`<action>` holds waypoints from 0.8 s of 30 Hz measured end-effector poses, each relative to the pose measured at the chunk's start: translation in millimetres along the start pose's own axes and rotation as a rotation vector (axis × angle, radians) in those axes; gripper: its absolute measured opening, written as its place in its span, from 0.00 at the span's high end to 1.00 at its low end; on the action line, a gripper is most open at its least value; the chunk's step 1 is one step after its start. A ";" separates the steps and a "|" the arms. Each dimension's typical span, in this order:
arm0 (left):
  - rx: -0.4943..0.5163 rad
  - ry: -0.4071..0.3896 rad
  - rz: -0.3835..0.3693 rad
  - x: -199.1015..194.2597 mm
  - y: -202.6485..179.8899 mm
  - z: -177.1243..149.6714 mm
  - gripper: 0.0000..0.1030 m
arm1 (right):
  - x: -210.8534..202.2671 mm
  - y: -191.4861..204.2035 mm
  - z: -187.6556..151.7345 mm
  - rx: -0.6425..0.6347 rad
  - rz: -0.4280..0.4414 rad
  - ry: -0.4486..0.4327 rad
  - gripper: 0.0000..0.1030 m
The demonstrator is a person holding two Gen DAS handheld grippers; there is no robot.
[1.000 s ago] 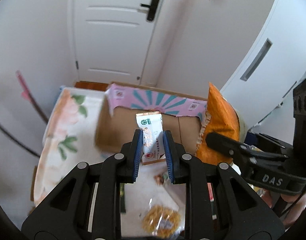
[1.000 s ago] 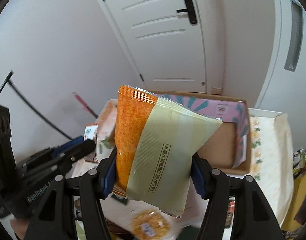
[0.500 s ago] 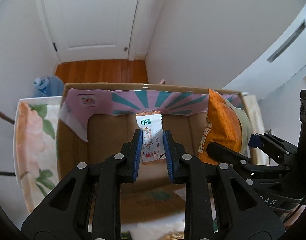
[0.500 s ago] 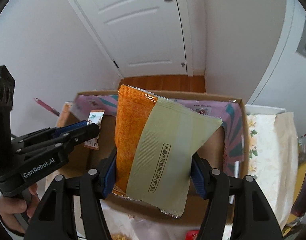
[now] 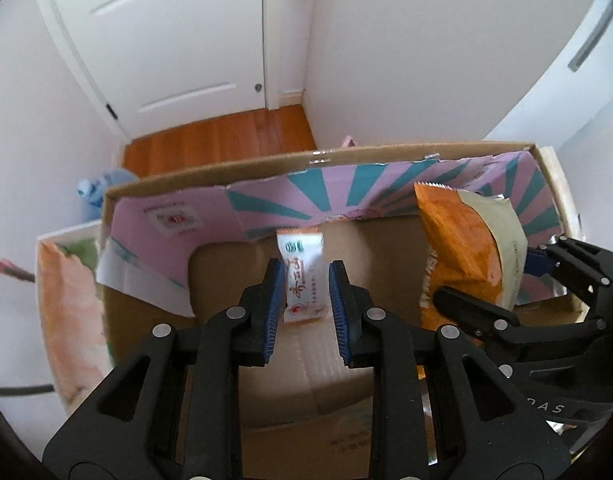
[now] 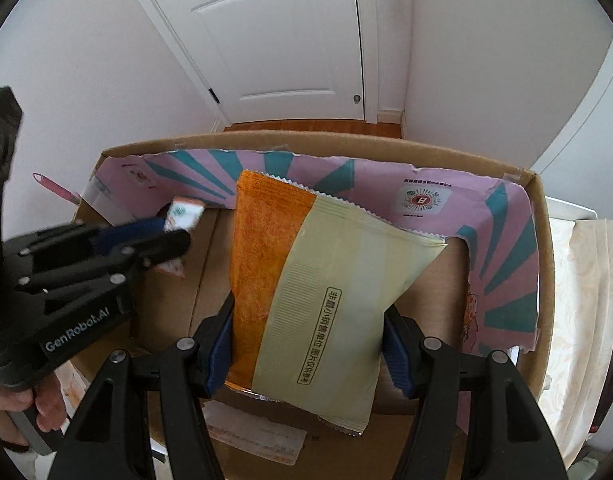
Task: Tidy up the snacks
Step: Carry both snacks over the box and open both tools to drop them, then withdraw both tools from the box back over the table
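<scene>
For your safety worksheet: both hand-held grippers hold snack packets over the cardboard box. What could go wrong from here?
1. The torn pink liner flap sags into the cardboard box; the small white packet could land on it and sit crooked.
2. The large orange-and-cream bag hangs tilted, clamped only at its lower edges, so it may twist or slip.
3. The left hand-held gripper and right hand-held gripper are close together and could bump.
</scene>
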State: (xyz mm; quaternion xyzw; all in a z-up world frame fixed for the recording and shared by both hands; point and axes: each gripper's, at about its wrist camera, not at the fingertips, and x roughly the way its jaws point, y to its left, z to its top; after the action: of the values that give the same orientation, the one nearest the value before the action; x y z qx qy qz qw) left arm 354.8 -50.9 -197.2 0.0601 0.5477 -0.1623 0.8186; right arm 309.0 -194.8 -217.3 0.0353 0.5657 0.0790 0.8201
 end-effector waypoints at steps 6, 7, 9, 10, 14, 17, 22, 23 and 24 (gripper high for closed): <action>-0.016 0.013 -0.018 3.8 9.8 2.0 0.62 | -0.7 -6.0 -3.3 -0.002 -0.006 0.014 0.43; -0.012 0.001 -0.028 1.4 11.1 1.5 0.26 | -2.4 -7.3 -3.6 -0.003 -0.007 0.012 0.43; -0.031 -0.032 -0.039 -5.2 17.9 0.8 0.00 | -6.8 -8.5 -4.4 -0.007 -0.007 0.003 0.43; -0.037 -0.038 -0.053 -8.1 19.6 0.0 0.00 | -8.2 -7.8 -5.0 -0.014 -0.006 0.002 0.43; -0.038 -0.063 -0.025 -23.4 24.6 -3.1 0.00 | -10.6 -3.9 -8.0 -0.032 -0.004 0.001 0.42; -0.032 -0.088 -0.016 -40.0 20.6 -11.0 0.00 | -15.8 -0.1 -10.3 -0.046 -0.006 -0.004 0.42; -0.037 -0.138 0.008 -60.9 23.7 -13.6 0.00 | -20.5 8.3 -8.4 -0.074 -0.006 0.001 0.42; -0.041 -0.146 0.013 -63.5 23.4 -14.8 0.00 | -20.4 11.9 -7.1 -0.077 -0.002 0.007 0.41; -0.045 -0.155 0.018 -68.1 23.5 -16.1 0.00 | -19.2 12.7 -7.0 -0.080 0.001 0.008 0.40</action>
State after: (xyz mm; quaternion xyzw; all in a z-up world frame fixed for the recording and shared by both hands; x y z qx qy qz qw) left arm 324.7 -10.7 -143.0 0.0339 0.4855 -0.1469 0.8611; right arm 294.6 -185.7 -200.2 0.0022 0.5654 0.1021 0.8185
